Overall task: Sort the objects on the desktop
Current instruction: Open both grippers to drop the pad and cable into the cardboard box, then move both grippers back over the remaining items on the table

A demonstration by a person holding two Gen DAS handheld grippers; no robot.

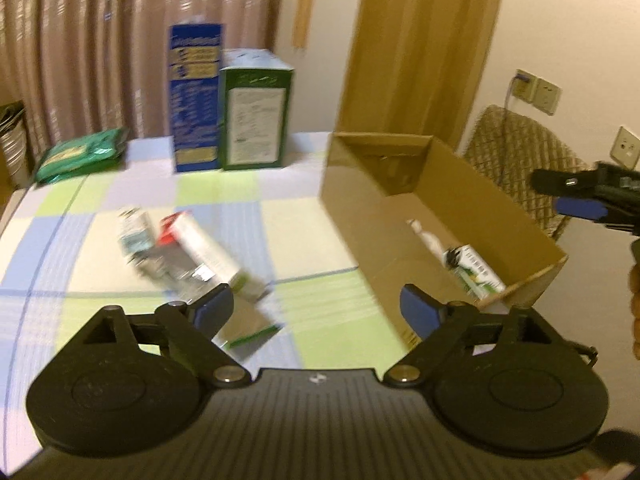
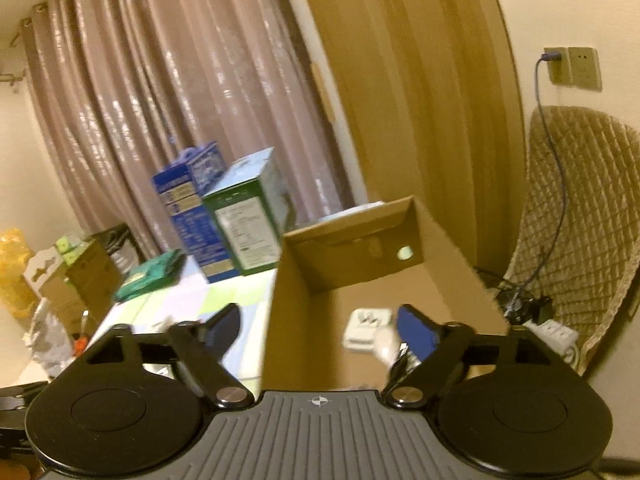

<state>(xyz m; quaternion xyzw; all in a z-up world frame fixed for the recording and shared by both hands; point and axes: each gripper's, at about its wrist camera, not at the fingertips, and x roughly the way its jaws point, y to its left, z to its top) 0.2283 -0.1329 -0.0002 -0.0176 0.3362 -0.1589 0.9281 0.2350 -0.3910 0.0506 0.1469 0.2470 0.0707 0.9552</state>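
Hovering left gripper [image 1: 316,312] wide | cardboard box [image 1: 348,216] wall beside | checked tablecloth [image 1: 296,208] bare ahead

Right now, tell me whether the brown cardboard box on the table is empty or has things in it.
Not empty. The open-topped brown cardboard box holds a white tube and a green-and-white carton lying on its floor.

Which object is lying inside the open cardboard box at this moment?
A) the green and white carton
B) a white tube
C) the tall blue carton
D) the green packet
B: the left wrist view shows a white tube on the floor of the cardboard box, beside a small green and white package, while the tall blue carton, the green and white carton and the green packet are all on the table outside it.
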